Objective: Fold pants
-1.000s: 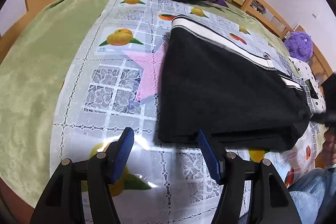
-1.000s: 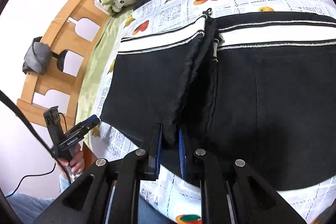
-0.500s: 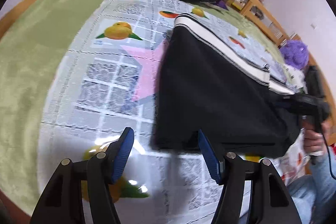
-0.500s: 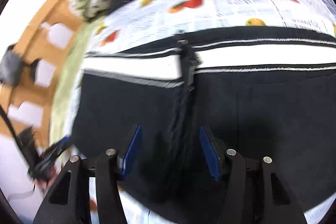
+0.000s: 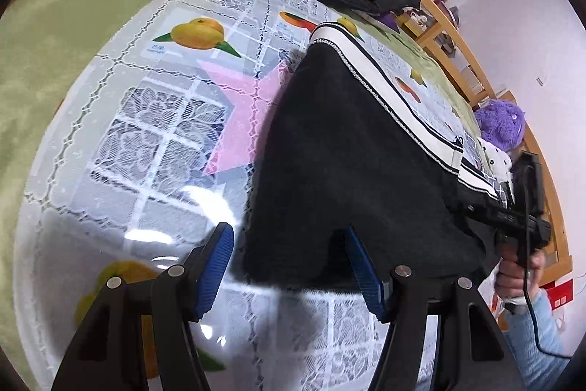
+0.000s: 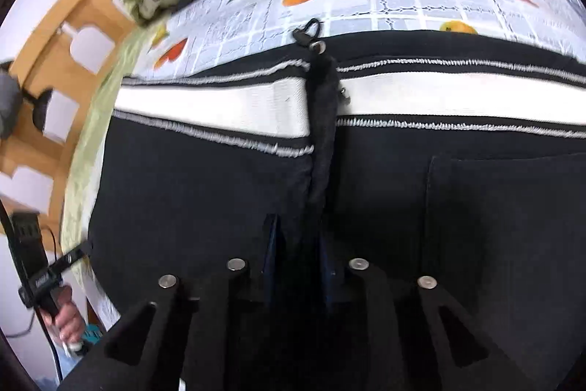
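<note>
1. Two blue pads of your left gripper (image 5: pixel 289 266) stand wide apart, straddling the near hem corner of the black pants (image 5: pixel 351 171).
2. Your right gripper (image 6: pixel 298 255) pinches the pants' centre fold.
3. Beyond, bare fruit-print tablecloth (image 5: pixel 154 120) lies left of that edge.

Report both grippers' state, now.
Left gripper: open, straddling the pants corner, gripping nothing.
Right gripper: shut on the pants' raised middle fold.

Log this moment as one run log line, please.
task: fold pants | left claw: open at pants edge | right claw: shut on pants fold
</note>
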{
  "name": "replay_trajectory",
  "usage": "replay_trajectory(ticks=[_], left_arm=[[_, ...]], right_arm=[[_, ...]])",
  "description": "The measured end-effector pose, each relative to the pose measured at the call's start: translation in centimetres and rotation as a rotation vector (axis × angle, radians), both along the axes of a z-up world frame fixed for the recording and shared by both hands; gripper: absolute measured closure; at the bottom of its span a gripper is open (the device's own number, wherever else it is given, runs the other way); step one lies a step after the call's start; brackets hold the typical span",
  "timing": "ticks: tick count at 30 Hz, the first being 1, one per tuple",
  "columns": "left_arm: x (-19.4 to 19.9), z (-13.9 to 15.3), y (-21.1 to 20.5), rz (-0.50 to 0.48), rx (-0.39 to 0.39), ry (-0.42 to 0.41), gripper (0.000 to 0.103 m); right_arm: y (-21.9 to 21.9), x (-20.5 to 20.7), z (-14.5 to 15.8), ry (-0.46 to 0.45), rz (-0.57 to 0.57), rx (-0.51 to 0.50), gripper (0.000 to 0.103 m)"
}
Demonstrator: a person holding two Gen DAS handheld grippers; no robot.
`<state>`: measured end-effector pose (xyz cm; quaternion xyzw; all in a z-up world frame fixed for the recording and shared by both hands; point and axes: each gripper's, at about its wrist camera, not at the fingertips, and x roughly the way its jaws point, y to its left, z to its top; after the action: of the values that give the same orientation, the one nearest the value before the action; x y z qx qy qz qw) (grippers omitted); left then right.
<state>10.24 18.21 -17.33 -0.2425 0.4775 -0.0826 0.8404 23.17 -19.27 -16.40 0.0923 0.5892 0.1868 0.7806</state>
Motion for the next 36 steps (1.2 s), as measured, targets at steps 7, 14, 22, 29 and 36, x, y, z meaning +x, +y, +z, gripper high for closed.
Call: replay_trajectory(ticks=[7, 14, 22, 29, 36], left_arm=[[1.2, 1.3, -2.3, 0.084, 0.146, 0.020, 0.071], [1.0, 8.6, -6.9, 0.025, 0.342, -0.119, 0.087], [0.8, 17.3, -18.1, -0.135, 0.444, -0.253, 0.089], [0.1, 16.5, -32.8, -0.354, 0.486, -0.302, 0.089], [-0.2, 9.9, -37.5, -0.476, 0.377, -0.186, 0.089]], right_arm=[[-5.6, -5.3, 5.8, -0.204, -0.198, -0.101, 0.071], [-11.5, -8.1, 5.6, -0.156, -0.356, -0.186, 0.071], [-15.5, -9.5, 6.5, -0.245, -0.417, -0.202, 0.071], [-20.1, -11.4, 6.2, -0.271, -0.478, -0.243, 0.071], [-25.2, -12.6, 4.0, -0.195, -0.560, -0.178, 0.071]])
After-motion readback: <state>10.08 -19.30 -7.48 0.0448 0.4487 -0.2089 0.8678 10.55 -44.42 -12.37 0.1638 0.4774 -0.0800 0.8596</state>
